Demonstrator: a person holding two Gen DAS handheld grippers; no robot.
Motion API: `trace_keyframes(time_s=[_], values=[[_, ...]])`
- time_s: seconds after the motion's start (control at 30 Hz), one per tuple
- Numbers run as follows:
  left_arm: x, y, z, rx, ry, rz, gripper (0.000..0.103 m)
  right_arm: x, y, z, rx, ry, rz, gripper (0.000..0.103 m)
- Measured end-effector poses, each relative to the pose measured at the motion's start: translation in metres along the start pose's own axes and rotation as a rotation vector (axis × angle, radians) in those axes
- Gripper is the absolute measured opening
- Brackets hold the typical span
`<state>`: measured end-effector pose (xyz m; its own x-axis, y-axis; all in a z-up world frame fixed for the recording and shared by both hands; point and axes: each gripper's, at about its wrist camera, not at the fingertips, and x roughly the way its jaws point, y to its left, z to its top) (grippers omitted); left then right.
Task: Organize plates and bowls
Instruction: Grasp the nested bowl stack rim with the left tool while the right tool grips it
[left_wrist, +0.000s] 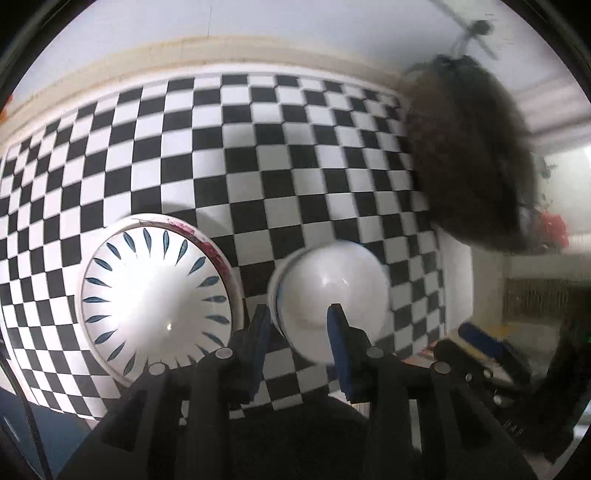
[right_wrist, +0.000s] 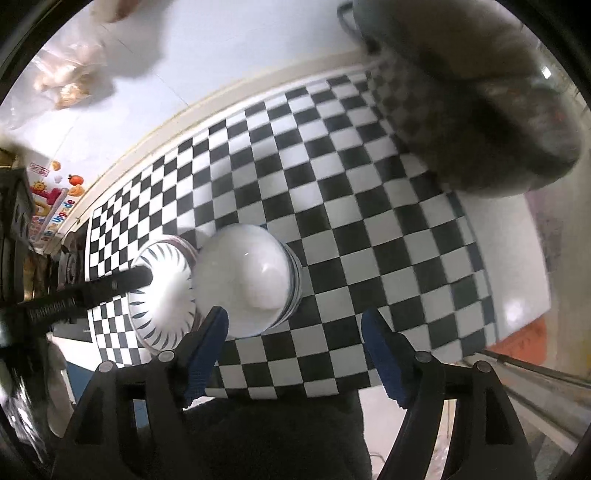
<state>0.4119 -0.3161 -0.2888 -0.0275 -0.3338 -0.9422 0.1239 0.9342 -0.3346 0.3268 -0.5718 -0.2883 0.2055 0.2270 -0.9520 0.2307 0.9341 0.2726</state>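
Checkered counter (left_wrist: 280, 155) has a cream edge strip along the far side against the wall; right edge drops off to a plain white surface. Wide bare area of checks behind and right of the dishes.

2 bowls sit near the front edge, just beside each other: petal-pattern bowl (left_wrist: 155, 299) on the left, stacked on another dish with a red-patterned rim, and plain white bowl (left_wrist: 332, 291) on the right, nested in a striped one. Whether the 2 stacks touch I cannot tell.

Dark fuzzy mass (left_wrist: 469, 155), blurred, hangs over the right side of the counter and blocks that corner. Stickers on the far left wall in the right wrist view.

Left tongs (left_wrist: 301, 321) narrowly parted, straddling the near rim of the plain white bowl; contact unclear.

Right tongs (right_wrist: 295, 325) spread wide, empty, above checks beside the plain white bowl (right_wrist: 247, 284); left finger overlaps its rim in view.
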Motion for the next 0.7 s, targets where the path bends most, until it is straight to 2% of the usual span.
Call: trace_keyframes(time_s=[0.27, 0.43, 0.7], values=[[0.068, 0.017, 0.029, -0.040, 0.155, -0.048, 0.030, 0.077, -0.021, 0.019, 0.076, 0.123, 0.083, 0.077], [0.092, 0.014, 0.034, -0.015, 0.211, -0.068, 0.031, 0.107, -0.023, 0.026, 0.085, 0.174, 0.114, 0.077], [0.122, 0.010, 0.040, 0.039, 0.279, -0.043, 0.033, 0.152, -0.029, 0.033, 0.122, 0.265, 0.180, 0.076]])
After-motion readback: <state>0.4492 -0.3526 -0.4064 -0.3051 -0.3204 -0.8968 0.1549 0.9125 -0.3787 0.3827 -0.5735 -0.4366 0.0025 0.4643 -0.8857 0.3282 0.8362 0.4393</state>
